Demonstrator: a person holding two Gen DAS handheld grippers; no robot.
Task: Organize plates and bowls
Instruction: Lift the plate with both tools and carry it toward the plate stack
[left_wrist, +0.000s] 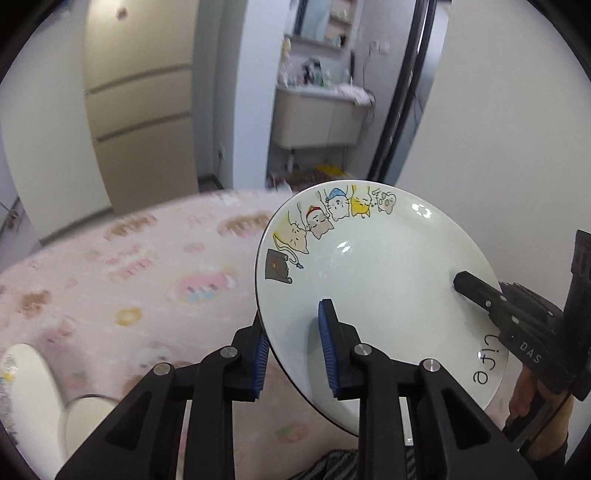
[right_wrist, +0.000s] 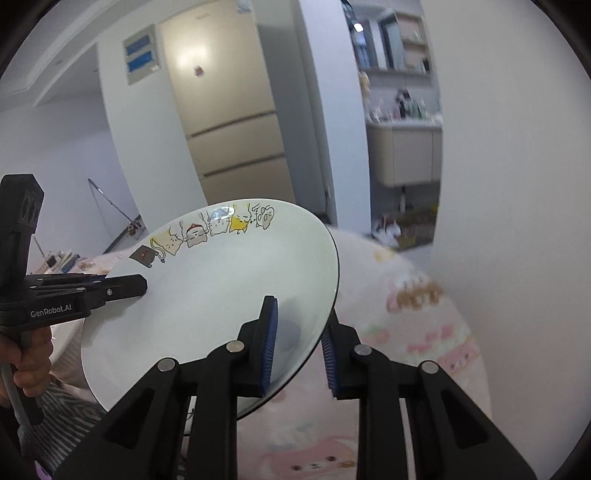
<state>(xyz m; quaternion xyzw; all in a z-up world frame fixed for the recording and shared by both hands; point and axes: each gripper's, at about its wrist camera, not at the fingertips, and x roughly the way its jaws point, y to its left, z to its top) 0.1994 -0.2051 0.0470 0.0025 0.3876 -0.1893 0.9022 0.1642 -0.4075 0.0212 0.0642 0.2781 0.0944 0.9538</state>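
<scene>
Item: white plate (left_wrist: 373, 295), round, shallow, with a row of cartoon cats along its far rim and the handwritten word "Life" near the right edge in the left wrist view. Position: off the table, tilted, its face turned toward both cameras, above a pink patterned tablecloth (left_wrist: 129, 266).

Left gripper (left_wrist: 293, 350): fingers clamped on the plate's left rim. One blue-padded finger (left_wrist: 328, 350) lies on the plate's upper face; the other pad (left_wrist: 261, 363) sits behind the rim, on the underside. The rim passes between the two pads.

Right gripper (right_wrist: 299, 347): fingers clamped on the opposite rim. One blue pad (right_wrist: 269, 343) presses the upper face; the other pad (right_wrist: 328, 360) is behind the edge, on the underside. In the left wrist view its black finger lies across the plate's face at the right.

Each gripper shows in the other's camera, at opposite sides of the plate, with a hand (right_wrist: 31, 354) wrapped round the left gripper's handle.

Other items: a second white dish (left_wrist: 26, 387) at the lower left on the tablecloth, blurred; a beige cabinet (right_wrist: 236, 122) and a washbasin unit (left_wrist: 317, 118) in the background.
</scene>
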